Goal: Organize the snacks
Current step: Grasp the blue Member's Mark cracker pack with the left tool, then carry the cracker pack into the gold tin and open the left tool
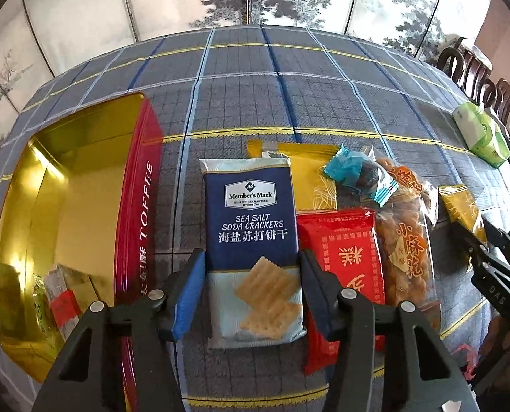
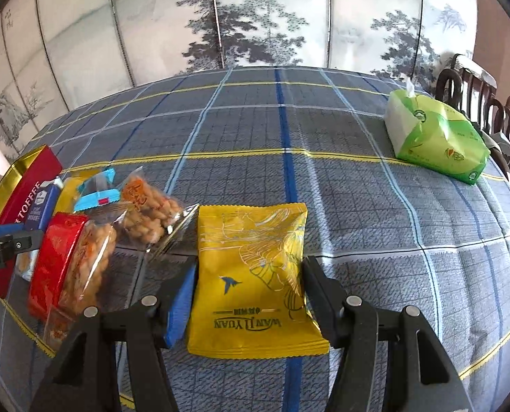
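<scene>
Cracker pack: the blue Member's Mark sea salt soda crackers pack lay flat on the table, just right of the toffee tin, long way pointing away from the camera.
Left tongs: the left tongs sat around the pack's near end, pads right up against both long edges, so pretty much clamped on it.
Yellow pouch: the yellow Wan Li Yuan pouch was lying flat off to the right of the snack pile.
Right tongs: the right tongs straddled the pouch, pads touching its sides; looked like a grip, pouch still down on the cloth.
Tin: the red toffee tin stood open, gold inside, with a couple of wrapped snacks in its near corner.
Pile: a red packet, a clear bag of fried twists and a little blue-wrapped candy were bunched together.
Further out: a green tissue pack sat near the table's far right edge.
</scene>
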`<state>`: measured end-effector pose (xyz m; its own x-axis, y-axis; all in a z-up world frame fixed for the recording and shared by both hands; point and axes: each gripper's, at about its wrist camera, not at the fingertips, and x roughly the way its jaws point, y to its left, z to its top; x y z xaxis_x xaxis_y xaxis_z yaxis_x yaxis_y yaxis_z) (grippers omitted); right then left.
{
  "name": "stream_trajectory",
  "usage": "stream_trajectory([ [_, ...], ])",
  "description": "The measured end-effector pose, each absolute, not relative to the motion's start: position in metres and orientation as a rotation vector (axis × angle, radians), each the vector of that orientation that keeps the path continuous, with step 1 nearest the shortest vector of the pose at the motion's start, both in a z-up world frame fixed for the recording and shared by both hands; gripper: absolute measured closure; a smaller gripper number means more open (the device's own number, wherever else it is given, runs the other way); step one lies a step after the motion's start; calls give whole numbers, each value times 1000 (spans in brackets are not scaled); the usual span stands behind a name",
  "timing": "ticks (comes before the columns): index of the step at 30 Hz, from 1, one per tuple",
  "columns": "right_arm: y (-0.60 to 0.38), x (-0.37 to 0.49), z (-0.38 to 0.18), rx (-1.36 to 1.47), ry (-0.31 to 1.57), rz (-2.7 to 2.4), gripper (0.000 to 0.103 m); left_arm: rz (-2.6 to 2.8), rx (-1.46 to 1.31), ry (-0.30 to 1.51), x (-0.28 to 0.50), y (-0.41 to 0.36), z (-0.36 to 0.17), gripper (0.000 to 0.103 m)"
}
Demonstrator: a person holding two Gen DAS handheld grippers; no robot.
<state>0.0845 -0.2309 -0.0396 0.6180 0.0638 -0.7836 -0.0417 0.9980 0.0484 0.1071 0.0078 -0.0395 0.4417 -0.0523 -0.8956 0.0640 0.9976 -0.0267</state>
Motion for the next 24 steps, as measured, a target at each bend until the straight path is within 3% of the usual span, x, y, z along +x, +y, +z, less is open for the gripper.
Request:
stream_trajectory([
  [24, -229, 87, -41, 9, 906, 45, 40, -89, 4, 1126, 104, 3, -46, 57],
])
